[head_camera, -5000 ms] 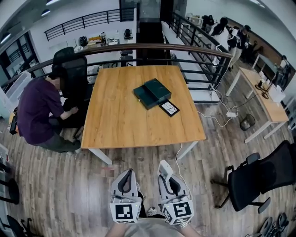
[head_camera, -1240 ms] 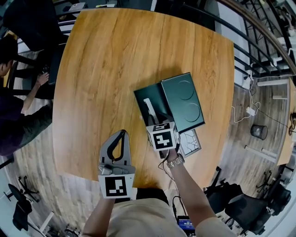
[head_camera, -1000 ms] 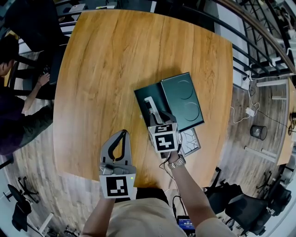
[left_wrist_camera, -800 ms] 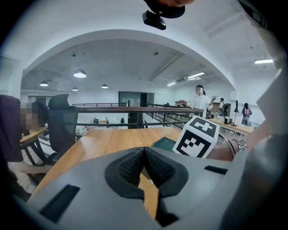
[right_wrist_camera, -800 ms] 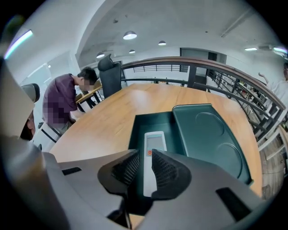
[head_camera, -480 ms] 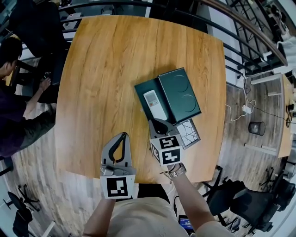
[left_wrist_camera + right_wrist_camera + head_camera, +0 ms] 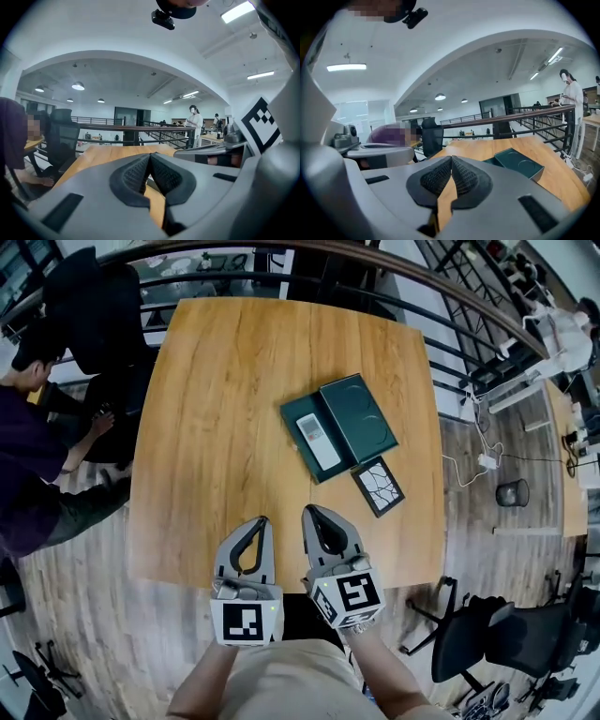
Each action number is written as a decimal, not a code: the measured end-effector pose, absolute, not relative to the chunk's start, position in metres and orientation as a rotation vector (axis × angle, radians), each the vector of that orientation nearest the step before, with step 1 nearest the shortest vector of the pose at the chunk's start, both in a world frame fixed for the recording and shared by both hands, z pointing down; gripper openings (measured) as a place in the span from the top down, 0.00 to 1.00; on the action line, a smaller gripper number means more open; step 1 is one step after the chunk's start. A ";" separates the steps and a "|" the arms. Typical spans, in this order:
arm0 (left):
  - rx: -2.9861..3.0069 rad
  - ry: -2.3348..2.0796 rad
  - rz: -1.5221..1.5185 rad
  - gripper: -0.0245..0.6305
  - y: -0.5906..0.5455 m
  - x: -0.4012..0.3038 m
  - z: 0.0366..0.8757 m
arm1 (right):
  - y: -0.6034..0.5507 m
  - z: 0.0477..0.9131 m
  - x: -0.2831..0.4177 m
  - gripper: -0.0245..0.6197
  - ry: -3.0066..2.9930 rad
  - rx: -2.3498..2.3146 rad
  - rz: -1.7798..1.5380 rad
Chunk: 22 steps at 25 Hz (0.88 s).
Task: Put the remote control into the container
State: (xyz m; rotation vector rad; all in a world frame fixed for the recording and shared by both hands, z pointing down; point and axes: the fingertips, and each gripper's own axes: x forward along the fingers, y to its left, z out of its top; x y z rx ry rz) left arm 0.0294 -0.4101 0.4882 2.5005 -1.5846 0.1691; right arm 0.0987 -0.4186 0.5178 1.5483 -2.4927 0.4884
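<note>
left gripper [image 7: 262, 520] and right gripper [image 7: 308, 510] at 6 o'clock over the near edge of the wooden table [image 7: 216, 409], side by side, not touching. both claws pressed fully together, nothing between them. toward 1 o'clock, well apart from the grippers: patterned tile [image 7: 378, 487], then dark green container [image 7: 293, 416] with the remote control [image 7: 318, 442] lying flat inside. matching lid [image 7: 359, 416] against the container's 2 o'clock side. seated person [image 7: 28, 456] at 9 o'clock, off the table.

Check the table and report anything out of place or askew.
Nothing stands out. The remote control lies flat inside the dark green container, with a patterned tile on the table beside it. The left gripper and right gripper are shut and empty near the table's edge.
</note>
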 end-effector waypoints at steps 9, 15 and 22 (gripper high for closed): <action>2.576 -1.576 0.028 0.94 -0.321 -0.020 0.422 | -0.314 0.427 0.041 0.93 -2.622 1.659 0.278; 2.634 -1.518 -0.043 0.94 -0.277 -0.018 0.394 | -0.266 0.396 0.030 0.93 -2.612 1.696 0.182; 2.670 -1.504 -0.090 0.94 -0.239 -0.024 0.370 | -0.226 0.375 0.016 0.93 -2.627 1.733 0.149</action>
